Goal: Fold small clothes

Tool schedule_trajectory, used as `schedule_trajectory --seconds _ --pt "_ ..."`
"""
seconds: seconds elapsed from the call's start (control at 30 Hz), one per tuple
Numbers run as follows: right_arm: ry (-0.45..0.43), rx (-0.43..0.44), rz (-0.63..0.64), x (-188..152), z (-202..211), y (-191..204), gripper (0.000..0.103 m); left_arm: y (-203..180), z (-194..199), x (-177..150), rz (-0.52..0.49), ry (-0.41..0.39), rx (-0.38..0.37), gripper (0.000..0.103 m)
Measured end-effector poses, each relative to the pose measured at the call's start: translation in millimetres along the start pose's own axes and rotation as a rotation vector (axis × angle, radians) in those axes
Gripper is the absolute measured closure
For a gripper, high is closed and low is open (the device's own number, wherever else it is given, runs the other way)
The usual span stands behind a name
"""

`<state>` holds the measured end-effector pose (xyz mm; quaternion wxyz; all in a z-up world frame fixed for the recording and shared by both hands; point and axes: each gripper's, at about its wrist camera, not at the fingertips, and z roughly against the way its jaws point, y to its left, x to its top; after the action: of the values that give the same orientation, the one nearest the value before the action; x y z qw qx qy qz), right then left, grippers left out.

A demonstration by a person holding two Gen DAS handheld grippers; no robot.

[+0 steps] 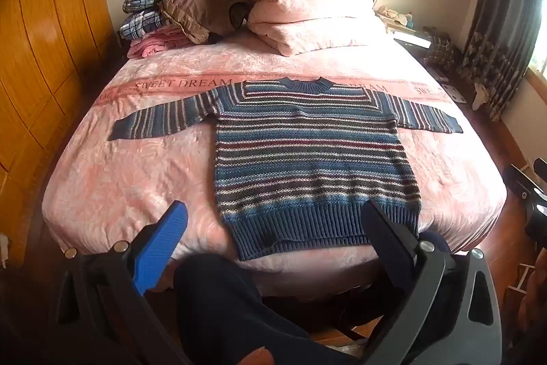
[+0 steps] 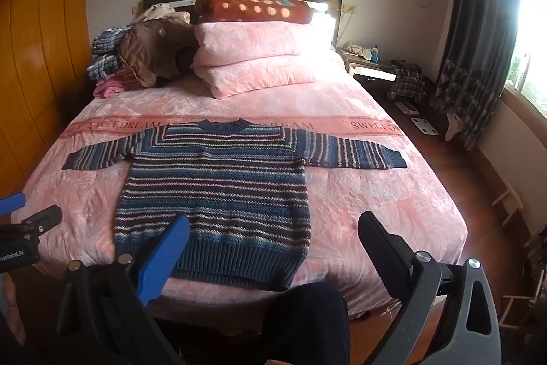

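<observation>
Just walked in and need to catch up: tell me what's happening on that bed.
A person stands at the foot of the bed with a handheld gripper in each hand, about to fold a striped sweater. It lies flat, face up, both sleeves spread out, with no fold made yet. The left gripper and right gripper hover near its hem, jaws wide apart, holding nothing. Other clothes and folded bedding are stacked by the headboard.

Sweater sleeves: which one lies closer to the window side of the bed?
The sleeve stretched toward the curtain, on the right in both views. The other sleeve points toward the wooden wardrobe.
</observation>
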<state>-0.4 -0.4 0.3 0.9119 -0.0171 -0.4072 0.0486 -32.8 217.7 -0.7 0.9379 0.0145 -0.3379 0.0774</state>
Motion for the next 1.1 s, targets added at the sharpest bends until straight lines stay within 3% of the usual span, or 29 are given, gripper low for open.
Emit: schedule_trajectory --seconds 1.1 --pt "0.001 -0.013 0.015 11.6 2.9 2.5 0.004 5.1 7.1 3.9 0.010 -0.019 0.011 0.003"
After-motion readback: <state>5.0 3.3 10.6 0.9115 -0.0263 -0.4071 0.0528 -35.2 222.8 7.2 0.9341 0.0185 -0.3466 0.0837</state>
